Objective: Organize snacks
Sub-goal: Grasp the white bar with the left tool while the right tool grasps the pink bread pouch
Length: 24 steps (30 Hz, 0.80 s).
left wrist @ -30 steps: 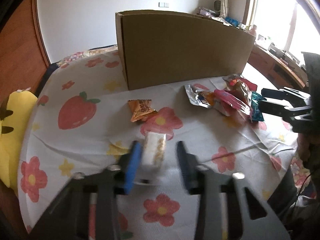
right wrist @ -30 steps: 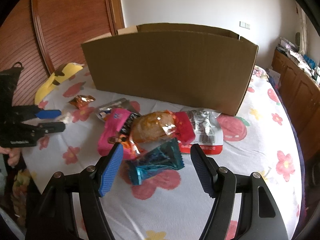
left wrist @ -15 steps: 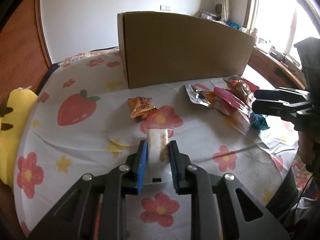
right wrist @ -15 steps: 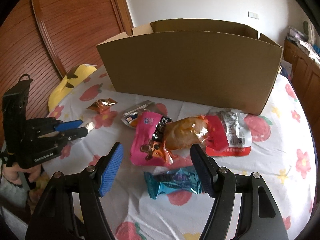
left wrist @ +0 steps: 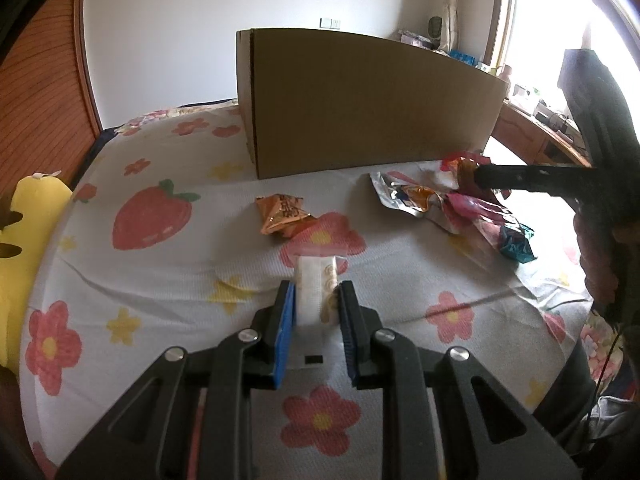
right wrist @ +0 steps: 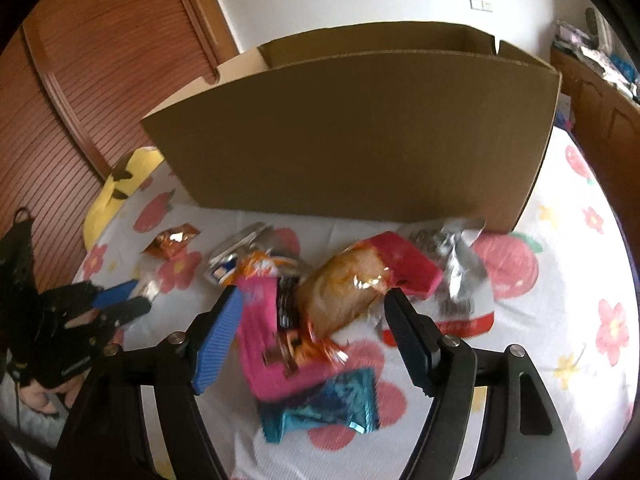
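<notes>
My left gripper is shut on a white snack packet just above the floral tablecloth. An orange foil snack lies beyond it. My right gripper is open over a pile of snacks: a bread bun in a pink-ended wrapper, a pink packet, a teal foil packet, and a silver pouch. The open cardboard box stands behind the pile. The left gripper also shows in the right wrist view.
A yellow plush toy lies at the table's left edge. A wooden slatted door is behind on the left. A wooden cabinet with clutter stands to the right. A second silver pouch lies by the pile.
My left gripper closed on the white packet and now holds it. My right gripper moved forward past the teal packet to straddle the bread bun, still open.
</notes>
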Each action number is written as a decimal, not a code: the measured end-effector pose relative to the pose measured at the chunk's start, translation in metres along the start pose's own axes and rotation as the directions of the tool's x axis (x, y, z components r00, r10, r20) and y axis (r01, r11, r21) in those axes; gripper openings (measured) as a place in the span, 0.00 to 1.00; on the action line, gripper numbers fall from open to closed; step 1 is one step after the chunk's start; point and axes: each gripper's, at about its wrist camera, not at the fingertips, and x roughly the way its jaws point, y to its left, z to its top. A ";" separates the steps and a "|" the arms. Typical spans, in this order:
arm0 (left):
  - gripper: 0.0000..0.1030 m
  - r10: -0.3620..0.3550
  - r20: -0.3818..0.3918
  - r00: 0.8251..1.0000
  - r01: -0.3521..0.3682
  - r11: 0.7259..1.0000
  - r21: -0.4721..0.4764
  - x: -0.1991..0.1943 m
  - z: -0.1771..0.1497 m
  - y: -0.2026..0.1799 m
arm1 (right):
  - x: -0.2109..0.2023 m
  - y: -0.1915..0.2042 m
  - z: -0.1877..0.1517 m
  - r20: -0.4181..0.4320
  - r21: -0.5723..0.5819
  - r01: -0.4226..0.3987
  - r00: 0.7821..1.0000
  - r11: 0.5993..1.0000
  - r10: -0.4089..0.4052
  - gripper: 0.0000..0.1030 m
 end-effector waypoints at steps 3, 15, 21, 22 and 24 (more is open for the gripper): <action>0.20 0.002 0.001 1.000 -0.002 1.000 0.001 0.000 0.000 0.000 | 0.005 -0.001 0.007 0.001 0.007 0.019 1.000 1.000 -0.019 0.73; 0.20 0.005 0.010 1.000 -0.004 1.000 -0.005 0.000 -0.001 -0.002 | 0.021 0.003 0.009 -0.002 -0.047 0.122 0.993 0.991 -0.122 0.72; 0.20 0.004 0.013 1.000 -0.004 1.000 -0.009 -0.001 -0.001 -0.002 | 0.027 0.010 0.004 -0.006 -0.101 0.160 0.987 0.982 -0.162 0.72; 0.20 0.006 0.013 1.000 -0.006 1.000 -0.009 -0.001 -0.001 -0.002 | 0.029 0.012 0.003 -0.007 -0.111 0.166 0.986 0.980 -0.168 0.72; 0.20 0.008 0.014 1.000 -0.008 1.000 -0.009 -0.001 -0.001 -0.002 | 0.033 0.015 0.002 -0.011 -0.136 0.180 0.983 0.974 -0.184 0.72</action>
